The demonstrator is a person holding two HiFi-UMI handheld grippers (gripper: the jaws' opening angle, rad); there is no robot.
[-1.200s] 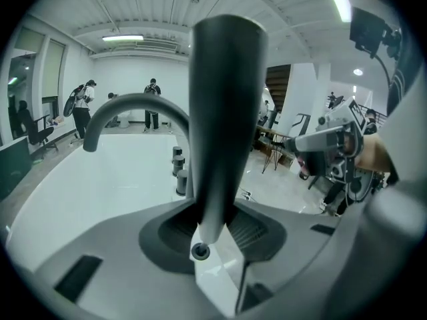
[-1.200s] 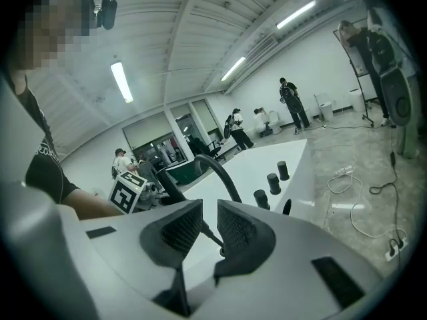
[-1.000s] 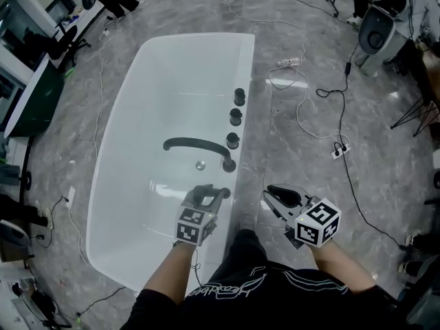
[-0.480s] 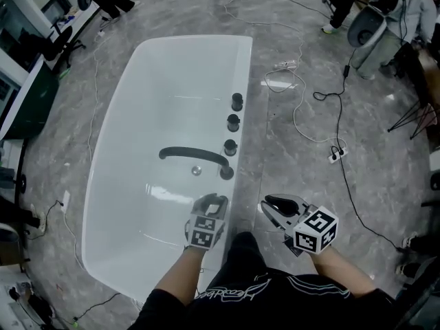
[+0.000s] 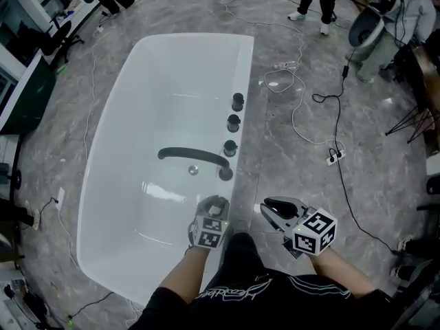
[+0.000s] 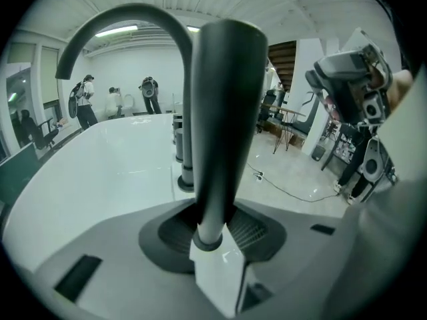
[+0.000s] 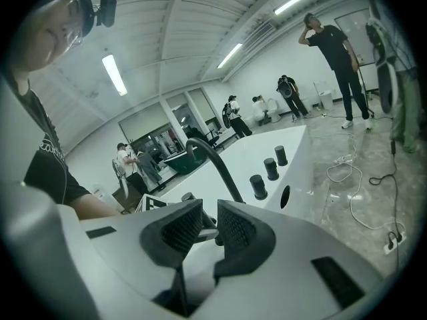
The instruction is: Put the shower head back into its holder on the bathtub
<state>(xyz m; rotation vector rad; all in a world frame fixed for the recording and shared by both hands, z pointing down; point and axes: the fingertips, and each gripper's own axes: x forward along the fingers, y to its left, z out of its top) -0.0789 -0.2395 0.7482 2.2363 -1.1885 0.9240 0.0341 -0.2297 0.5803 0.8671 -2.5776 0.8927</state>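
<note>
Grasping the black shower head (image 6: 223, 112) upright between its jaws, the left gripper (image 5: 214, 206) sits at the near rim of the white bathtub (image 5: 137, 129), close to the arched spout (image 5: 194, 155). The right gripper (image 5: 269, 209) hangs beside the tub, jaws slightly parted and empty.
</note>
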